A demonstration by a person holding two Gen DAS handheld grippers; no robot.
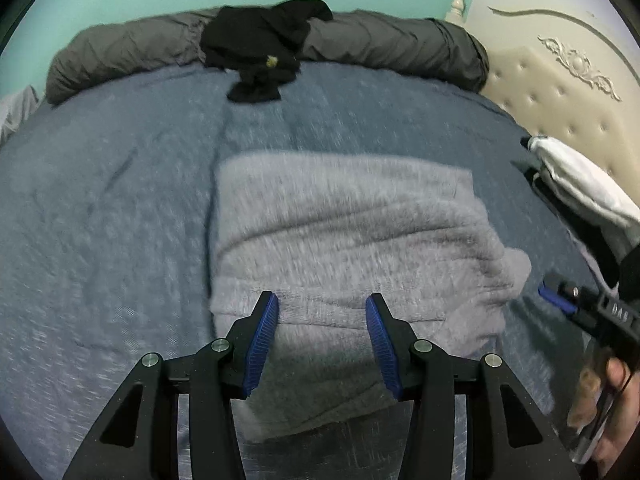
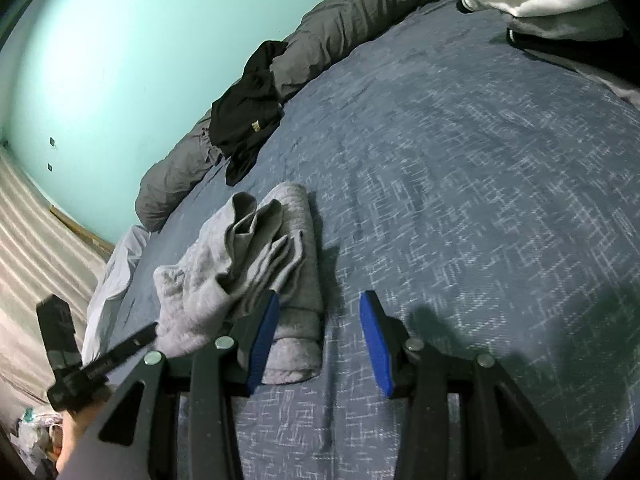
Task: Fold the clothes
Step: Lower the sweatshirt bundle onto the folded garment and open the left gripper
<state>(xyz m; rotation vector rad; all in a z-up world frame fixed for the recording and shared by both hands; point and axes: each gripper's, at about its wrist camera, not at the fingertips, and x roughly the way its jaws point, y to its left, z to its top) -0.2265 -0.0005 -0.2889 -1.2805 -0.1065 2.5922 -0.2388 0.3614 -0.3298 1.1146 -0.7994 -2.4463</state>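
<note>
So the grey garment [image 1: 344, 248] is lying folded into a chunky bundle on the blue bedspread [image 1: 108, 220], sitting in the lower middle of the left wrist view. In the right wrist view it's at lower left [image 2: 260, 264], and you can see loose layers bunched up on top, so it's not a tidy fold.

The left gripper [image 1: 322, 344] hangs right over the near edge of the bundle with its blue-padded fingers [image 1: 262, 344] spread apart. Nothing is pinched between them; the cloth just shows through the gap. That view is pretty motion-blurred, so whether the tips touch the fabric I can't tell.

The right gripper [image 2: 320, 340] has its fingers spread too, empty, with only bedspread visible between them. Its left finger [image 2: 262, 344] sits just beside the right edge of the garment in the frame. You can also spot this gripper at the lower right edge of the left wrist view, held in a hand [image 1: 608, 408].

Other stuff: a black piece of clothing [image 1: 260, 44] is heaped at top centre against a rolled dark grey duvet [image 1: 120, 60], well apart from the grey bundle. A white garment [image 1: 580, 184] lies at the right edge near a cream tufted headboard [image 1: 560, 96]. Teal wall [image 2: 100, 60] behind it all.
</note>
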